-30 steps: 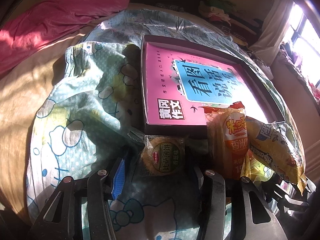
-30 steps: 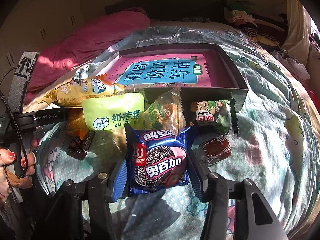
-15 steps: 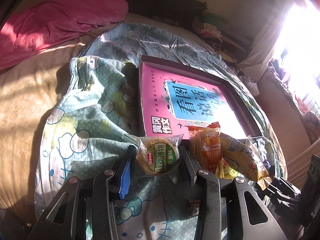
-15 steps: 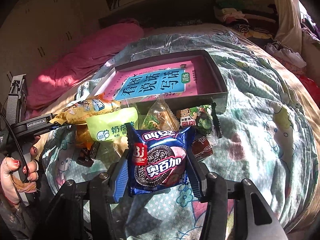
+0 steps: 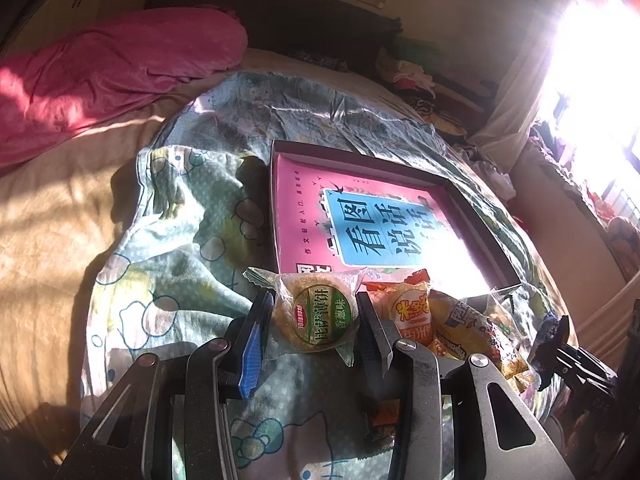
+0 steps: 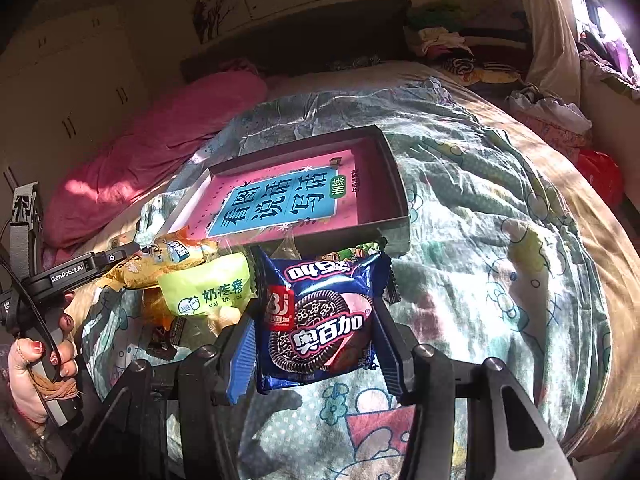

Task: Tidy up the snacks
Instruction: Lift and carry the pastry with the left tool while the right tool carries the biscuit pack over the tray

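Note:
My left gripper is shut on a round biscuit pack with a green label and holds it above the quilt, just before the near edge of the dark tray. My right gripper is shut on a blue sandwich-cookie pack and holds it lifted in front of the same tray. A pink and blue book lies inside the tray and also shows in the right wrist view. More snacks lie at the tray's near edge: an orange pack, a yellow pack, a lime-green pack.
A cartoon-print quilt covers the bed. A pink duvet lies at the far left. Clothes are piled at the back right. The person's hand holds the left gripper at the right wrist view's left edge. Bright window glare fills the right.
Both grippers have risen from the quilt with their packs. The left one closed on the biscuit pack and lifted it; the tray and the loose snacks now look farther below.

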